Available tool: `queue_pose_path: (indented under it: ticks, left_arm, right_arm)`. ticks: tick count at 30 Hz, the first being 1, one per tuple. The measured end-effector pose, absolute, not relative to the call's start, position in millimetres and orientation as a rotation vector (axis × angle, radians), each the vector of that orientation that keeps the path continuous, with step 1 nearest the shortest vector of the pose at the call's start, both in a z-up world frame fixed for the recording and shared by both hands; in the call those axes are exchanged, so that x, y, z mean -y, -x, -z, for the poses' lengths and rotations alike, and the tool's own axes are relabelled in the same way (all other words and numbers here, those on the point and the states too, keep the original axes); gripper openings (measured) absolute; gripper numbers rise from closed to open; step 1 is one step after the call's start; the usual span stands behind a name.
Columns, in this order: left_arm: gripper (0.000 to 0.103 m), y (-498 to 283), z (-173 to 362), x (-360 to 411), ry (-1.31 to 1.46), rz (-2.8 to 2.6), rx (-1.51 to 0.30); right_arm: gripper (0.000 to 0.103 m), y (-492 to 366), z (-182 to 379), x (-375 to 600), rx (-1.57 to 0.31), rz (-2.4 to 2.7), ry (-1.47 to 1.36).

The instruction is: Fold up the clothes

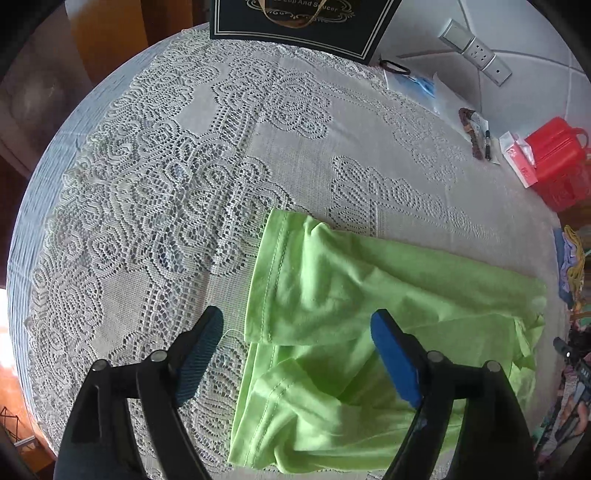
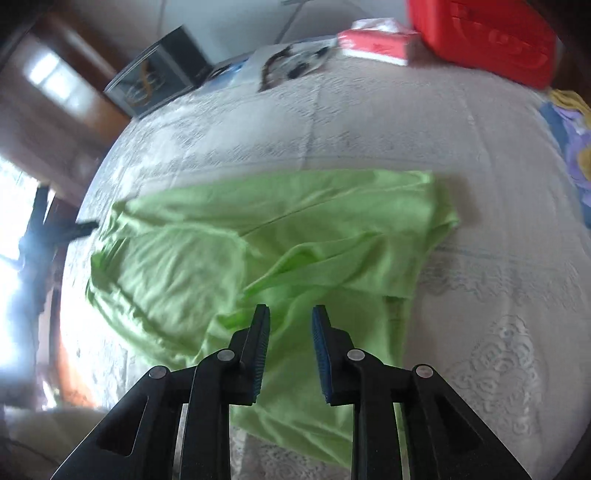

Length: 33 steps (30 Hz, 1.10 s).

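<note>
Left claw [image 1: 295, 332]: released, jaws wide, nothing gripped. Green garment [image 1: 369, 314]: lower right of frame, partly folded on lace tabletop [image 1: 166, 184]. Box [image 1: 295, 26], top centre, reads "Cup And Saucer". Right claw [image 2: 290, 314]: released, above garment.

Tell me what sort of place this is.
Probably a lived-in home, likely a dining or living room: a lace tablecloth covers the table, with a tissue pack, a red box and a wall socket behind.

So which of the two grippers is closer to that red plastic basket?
Right, probably. The right gripper hangs over the green garment's end nearer the red basket; the left gripper sits over its far edge.
</note>
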State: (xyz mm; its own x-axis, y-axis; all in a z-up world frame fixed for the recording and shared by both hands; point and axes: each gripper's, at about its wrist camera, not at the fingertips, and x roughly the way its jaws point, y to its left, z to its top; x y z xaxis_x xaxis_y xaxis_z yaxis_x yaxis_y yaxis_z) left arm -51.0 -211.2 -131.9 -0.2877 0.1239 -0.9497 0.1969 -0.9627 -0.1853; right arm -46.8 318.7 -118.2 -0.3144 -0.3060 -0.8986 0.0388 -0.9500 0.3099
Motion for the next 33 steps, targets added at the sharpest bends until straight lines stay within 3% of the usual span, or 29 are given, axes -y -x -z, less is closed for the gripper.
queue_pose_path:
  ticks: [1, 3, 7, 8, 9, 10, 11, 14, 15, 17, 18, 19, 23, 24, 25, 27, 33]
  left_arm:
    - [0.091, 47, 129, 211, -1.842, 2.461, -0.411]
    - [0.095, 42, 127, 215, -1.843, 2.469, -0.430]
    - [0.095, 25, 132, 218, -1.866, 2.432, -0.487]
    - [0.095, 20, 135, 218, -1.873, 2.424, -0.493]
    - [0.095, 16, 137, 217, -1.880, 2.416, -0.498]
    - [0.095, 16, 142, 217, -1.884, 2.408, -0.497]
    - [0.095, 14, 145, 217, -1.886, 2.402, -0.495]
    - [0.095, 5, 150, 218, -1.887, 2.397, -0.498]
    - [0.095, 2, 149, 217, -1.886, 2.404, -0.501]
    - [0.095, -4, 148, 215, -1.879, 2.430, -0.498]
    - [0.095, -6, 146, 213, -1.869, 2.454, -0.480]
    - [0.095, -9, 143, 210, -1.860, 2.478, -0.463]
    - [0.102, -10, 140, 198, -1.837, 2.539, -0.370]
    - [0.102, -9, 142, 195, -1.835, 2.539, -0.333]
    - [0.102, -7, 144, 192, -1.833, 2.539, -0.297]
    - [0.102, -5, 150, 189, -1.845, 2.523, -0.262]
    - [0.102, 1, 158, 183, -1.855, 2.535, -0.197]
  right_arm:
    - [0.056, 51, 118, -329, 0.389, 2.409, -1.691]
    - [0.076, 62, 124, -340, 0.431, 2.457, -1.710]
    - [0.076, 86, 148, -343, 0.466, 2.506, -1.762]
    - [0.073, 90, 153, -344, 0.467, 2.508, -1.776]
    - [0.046, 93, 157, -345, 0.465, 2.504, -1.789]
    - [0.002, 93, 161, -344, 0.466, 2.478, -1.799]
    - [0.007, 90, 161, -340, 0.445, 2.452, -1.805]
    - [0.005, 68, 152, -330, 0.302, 2.410, -1.828]
    - [0.007, 57, 149, -330, 0.265, 2.418, -1.841]
    - [0.022, 36, 141, -334, 0.206, 2.461, -1.867]
    - [0.035, 26, 137, -337, 0.202, 2.484, -1.866]
    - [0.043, 17, 133, -341, 0.214, 2.509, -1.856]
    - [0.043, -6, 123, -334, 0.477, 2.399, -1.725]
    - [0.047, -7, 123, -326, 0.500, 2.373, -1.710]
    - [0.057, -8, 124, -317, 0.504, 2.357, -1.703]
    - [0.064, -8, 126, -298, 0.504, 2.329, -1.691]
    - [0.071, 0, 132, -260, 0.485, 2.316, -1.740]
